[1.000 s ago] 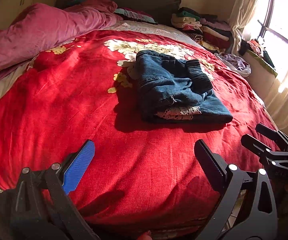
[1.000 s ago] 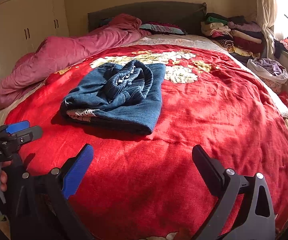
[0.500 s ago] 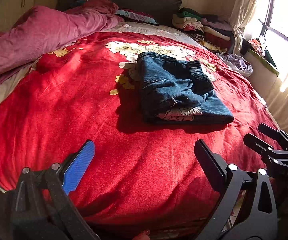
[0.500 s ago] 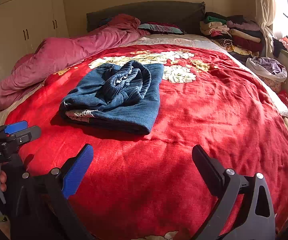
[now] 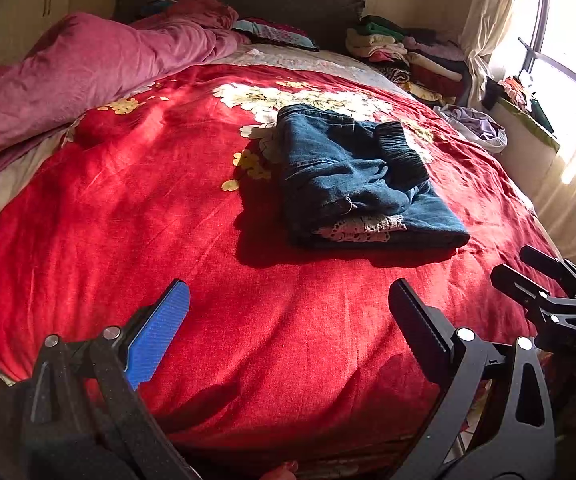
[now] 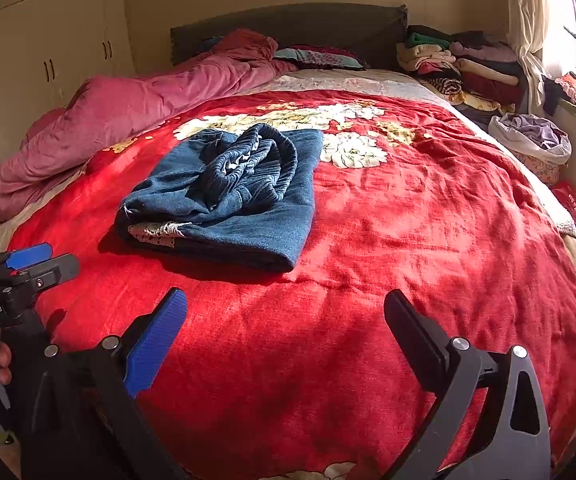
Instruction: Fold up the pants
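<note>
My two grippers wait at the near edge of the bed, and the pants look folded.

Close to me, my left gripper (image 5: 288, 320) has its jaws wide, with nothing in them. My right gripper (image 6: 284, 324) is just the same, wide and empty. Both hang low by the bed's edge, tipped toward the blanket (image 6: 407, 240) and not touching it. A hand (image 6: 2, 364) holds the left one. Farther on, well apart from both, the pants (image 6: 228, 196) lie in a thick blue bundle on the blanket. The waist sits bunched on top. I think the folding is about done. Next I might press that lump flat, if anything.
</note>
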Demonstrator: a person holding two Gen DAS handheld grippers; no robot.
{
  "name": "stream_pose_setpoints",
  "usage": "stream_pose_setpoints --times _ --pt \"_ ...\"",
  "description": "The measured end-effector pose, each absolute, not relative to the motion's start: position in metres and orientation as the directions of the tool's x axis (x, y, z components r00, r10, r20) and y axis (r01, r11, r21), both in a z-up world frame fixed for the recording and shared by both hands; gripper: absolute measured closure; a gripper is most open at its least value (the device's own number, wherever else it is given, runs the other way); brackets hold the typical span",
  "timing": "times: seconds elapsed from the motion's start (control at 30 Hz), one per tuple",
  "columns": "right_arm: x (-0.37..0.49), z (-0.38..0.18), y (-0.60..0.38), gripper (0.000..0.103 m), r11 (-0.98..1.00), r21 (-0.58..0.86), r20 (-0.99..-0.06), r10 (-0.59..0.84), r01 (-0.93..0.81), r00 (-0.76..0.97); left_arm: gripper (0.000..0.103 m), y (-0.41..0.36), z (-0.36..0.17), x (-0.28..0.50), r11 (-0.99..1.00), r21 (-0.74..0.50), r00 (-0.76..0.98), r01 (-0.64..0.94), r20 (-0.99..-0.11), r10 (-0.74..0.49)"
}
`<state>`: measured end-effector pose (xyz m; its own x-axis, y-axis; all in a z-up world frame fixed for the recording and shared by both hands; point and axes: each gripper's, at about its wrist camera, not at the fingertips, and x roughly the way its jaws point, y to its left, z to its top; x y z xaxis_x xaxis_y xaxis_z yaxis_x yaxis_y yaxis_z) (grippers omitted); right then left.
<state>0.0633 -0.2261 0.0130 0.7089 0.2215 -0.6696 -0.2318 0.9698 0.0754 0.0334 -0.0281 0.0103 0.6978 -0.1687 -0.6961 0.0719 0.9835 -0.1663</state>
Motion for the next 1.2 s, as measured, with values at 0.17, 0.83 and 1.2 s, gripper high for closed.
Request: stream_pose_setpoints --times 0.17,0.83,1.2 --pt "0.0636 0.0129 -0.2257 0.005 0.970 0.074 -0.670 0.221 -0.233 0.709 0.010 -0.0261 0.0116 0.0342 0.985 -0.158 0.697 0.066 -0.700 -0.158" --pt "0.0647 0.0155 -0.2274 0.005 0.972 0.062 -0.673 0.208 -0.226 0.710 0.010 -0.0263 0.0114 0.0339 0.986 -0.156 0.693 0.068 -0.703 -0.159" --pt "0.0657 0.0159 -0.2270 0.005 0.972 0.059 -0.674 0.205 -0.226 0.710 0.010 -0.0252 0.0087 0.0364 0.990 -0.135 0.684 0.041 -0.719 -0.126"
